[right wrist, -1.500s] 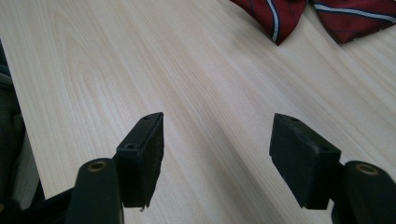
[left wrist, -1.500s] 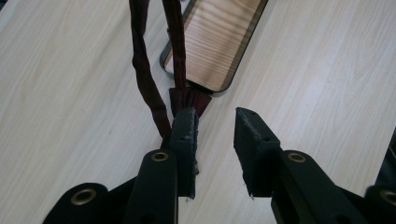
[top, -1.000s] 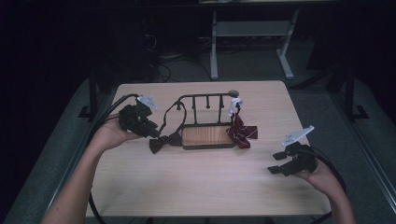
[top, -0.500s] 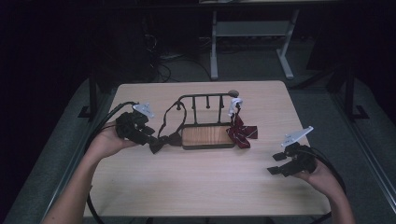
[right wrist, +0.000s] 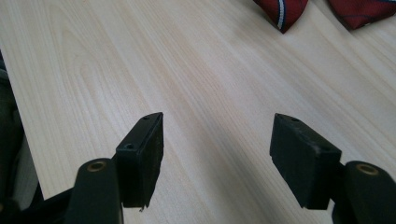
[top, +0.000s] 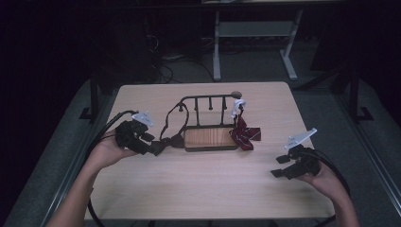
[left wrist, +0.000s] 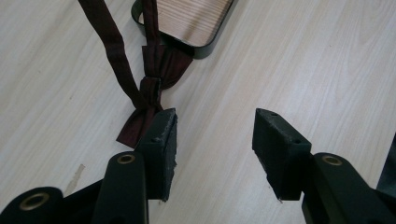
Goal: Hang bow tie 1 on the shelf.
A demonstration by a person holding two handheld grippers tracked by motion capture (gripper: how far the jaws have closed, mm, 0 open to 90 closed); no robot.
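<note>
Black, blocky pads of the left gripper (left wrist: 215, 140) have just been opening, nothing between them; the dark maroon bow tie (left wrist: 148, 100) lies just beside one. Beyond: wood-grain rack base (left wrist: 189, 21). Right gripper (right wrist: 217, 154) gapes.

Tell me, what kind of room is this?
Probably a lab or workshop set up for recording. A plain wooden table stands in a dark room, cables lie on the floor behind it, and a person holds a left gripper and a right gripper over it.

black jaws, brass screws, black cables
</note>
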